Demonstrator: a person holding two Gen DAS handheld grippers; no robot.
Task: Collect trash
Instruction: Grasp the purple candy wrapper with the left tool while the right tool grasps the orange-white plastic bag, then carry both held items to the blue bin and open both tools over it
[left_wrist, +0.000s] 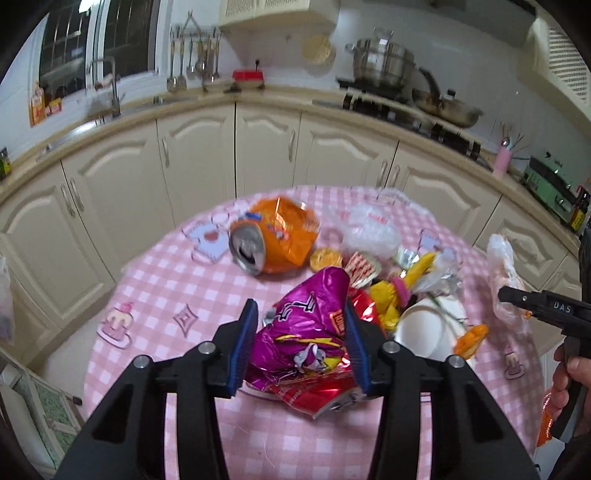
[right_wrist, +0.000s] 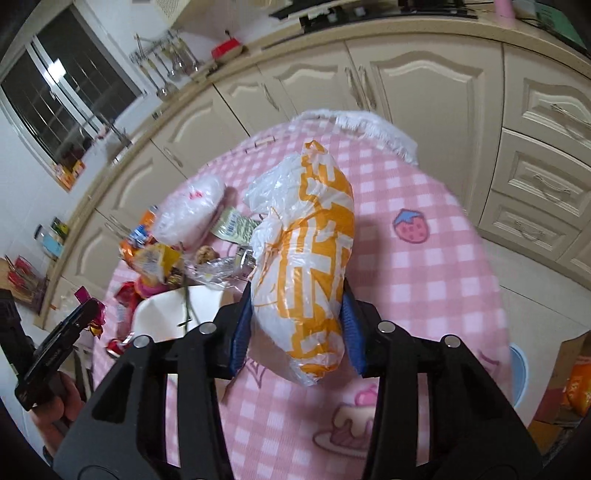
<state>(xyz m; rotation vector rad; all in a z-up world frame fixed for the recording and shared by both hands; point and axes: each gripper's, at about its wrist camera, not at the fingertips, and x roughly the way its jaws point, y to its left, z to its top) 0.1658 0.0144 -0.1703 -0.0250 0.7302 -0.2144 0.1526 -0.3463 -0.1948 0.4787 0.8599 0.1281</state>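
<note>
Both grippers clamping trash over the pink checked tablecloth (left_wrist: 155, 291).

Left gripper (left_wrist: 300, 341) is angling downward, pads pinching a crumpled magenta foil snack bag (left_wrist: 306, 325); its print is unreadable. Right gripper (right_wrist: 295, 328) is tilting down, squeezing a white-and-orange plastic bag (right_wrist: 306, 258); "DAS" is showing on its body.

Cream cabinets (left_wrist: 192, 162) run under a beige counter (left_wrist: 288, 94); a dark window (left_wrist: 92, 40) sits above the sink tap (left_wrist: 110, 85), walls white-tiled.

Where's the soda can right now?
Left wrist view: the can lies on its side, upper-left of the trash pile, against the orange bag.
</note>
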